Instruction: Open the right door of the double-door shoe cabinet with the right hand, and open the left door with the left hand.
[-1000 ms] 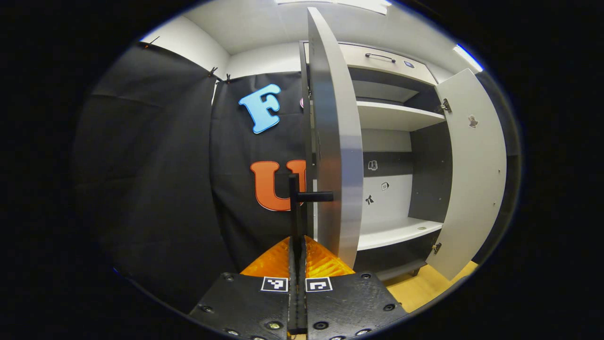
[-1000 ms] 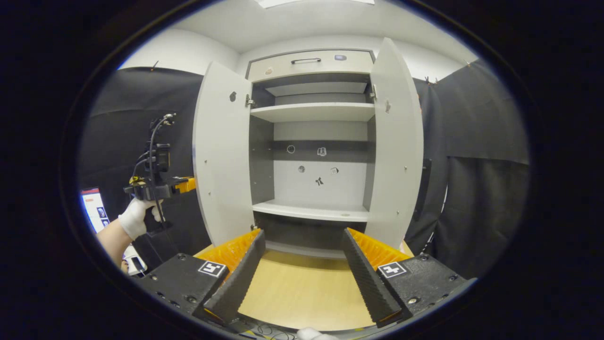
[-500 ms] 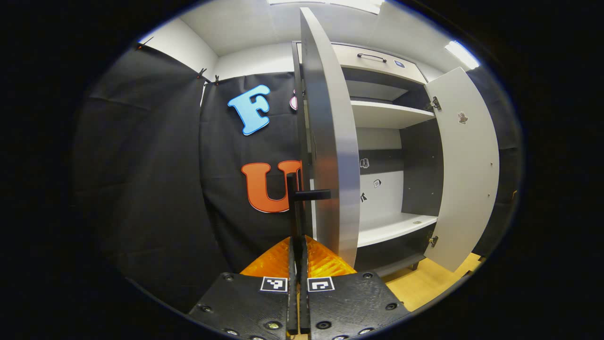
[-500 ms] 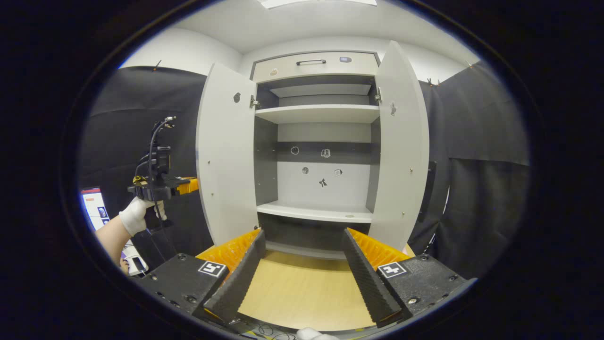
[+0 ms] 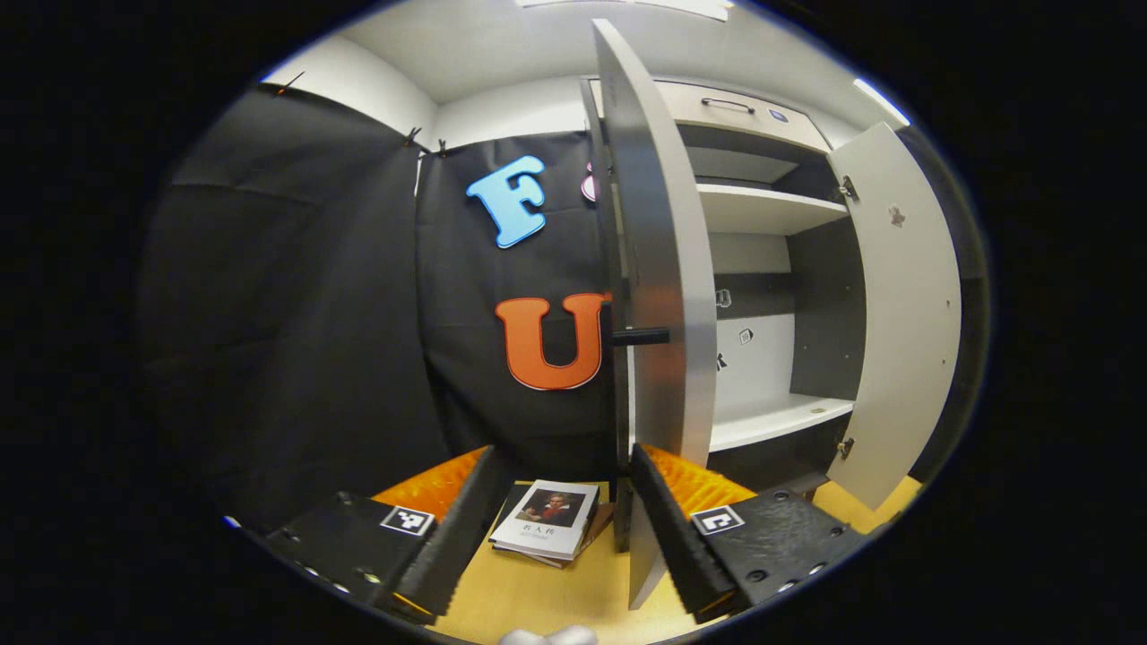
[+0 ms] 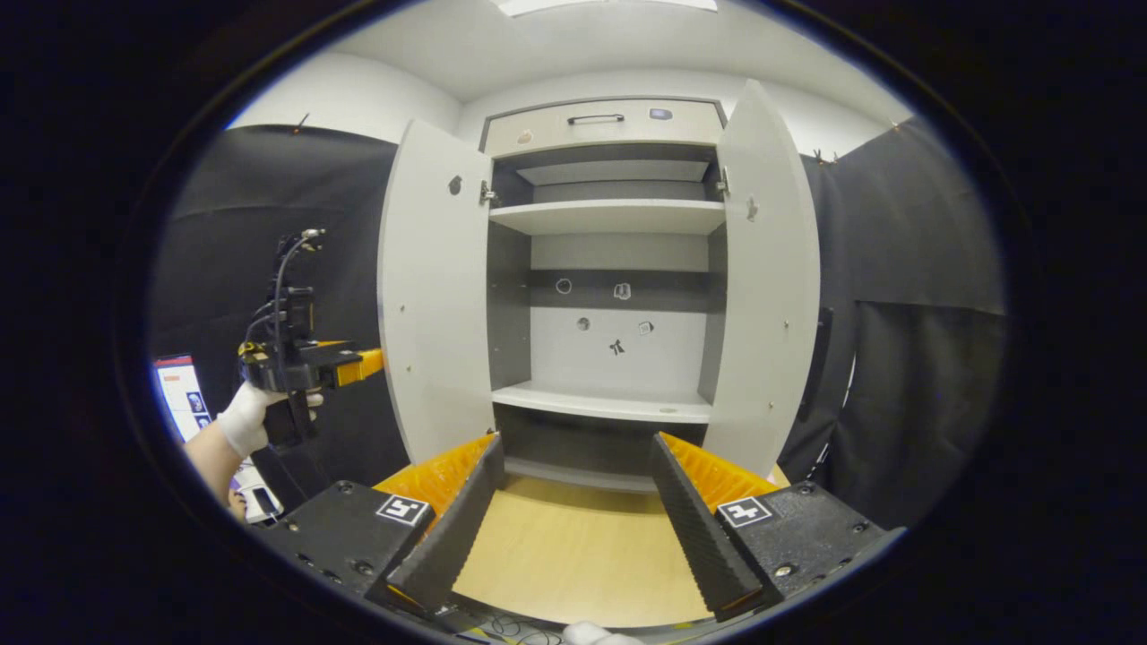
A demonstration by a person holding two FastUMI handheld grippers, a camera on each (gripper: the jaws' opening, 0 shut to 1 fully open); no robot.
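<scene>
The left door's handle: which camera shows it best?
The left gripper view. There the black handle juts sideways from the left door, seen edge-on and close, just past the left gripper with its jaws apart. In the right gripper view the left door shows its pale inner face, and I can't make out the handle.

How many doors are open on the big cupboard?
2. The pale grey left door swings out on the left, the matching right door on the right. The top drawer stays shut.
</scene>
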